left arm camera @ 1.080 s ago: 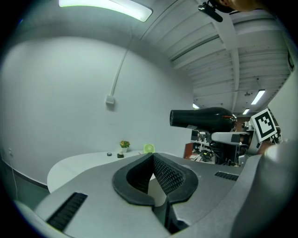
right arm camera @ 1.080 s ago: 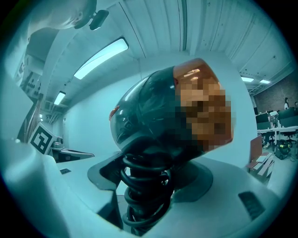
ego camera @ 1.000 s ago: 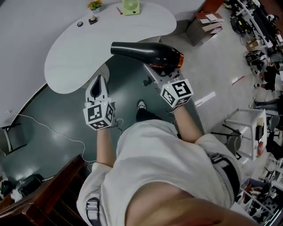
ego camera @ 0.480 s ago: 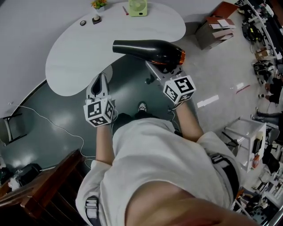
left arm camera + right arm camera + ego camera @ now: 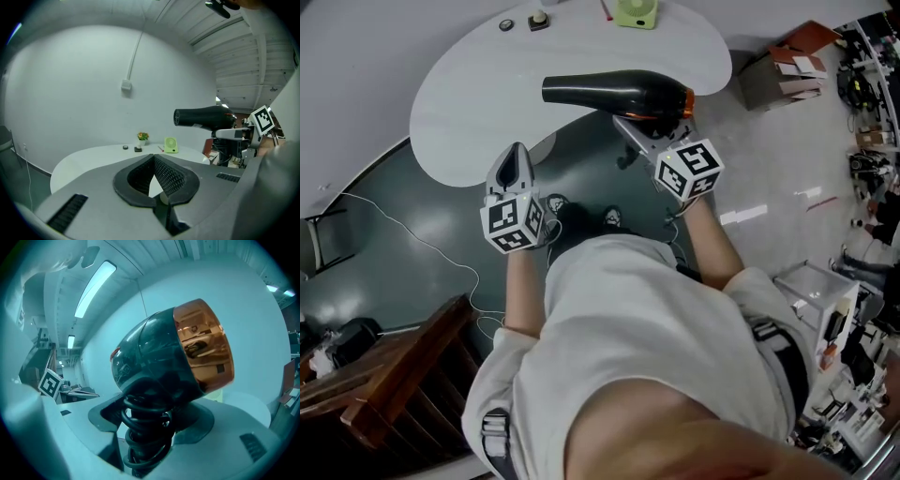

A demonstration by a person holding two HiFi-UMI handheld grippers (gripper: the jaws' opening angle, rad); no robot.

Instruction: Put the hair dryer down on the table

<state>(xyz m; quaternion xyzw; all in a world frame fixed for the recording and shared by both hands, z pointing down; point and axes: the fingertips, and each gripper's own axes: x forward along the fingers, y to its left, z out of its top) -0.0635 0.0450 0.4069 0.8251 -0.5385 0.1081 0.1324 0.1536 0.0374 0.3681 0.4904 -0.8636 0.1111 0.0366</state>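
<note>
Right gripper (image 5: 149, 430) clamped on the handle of the hair dryer (image 5: 614, 94), which now sits further over the near edge of the white table (image 5: 478, 112) than a second ago, still aloft, so lowering remains; left gripper (image 5: 153, 159) closed, empty.

Green mini fan (image 5: 636, 11) up top, tiny potted plant (image 5: 142, 137) near it; cardboard box (image 5: 787, 66) on the floor (image 5: 787, 150), dark wooden furniture (image 5: 394, 394) lower left.
</note>
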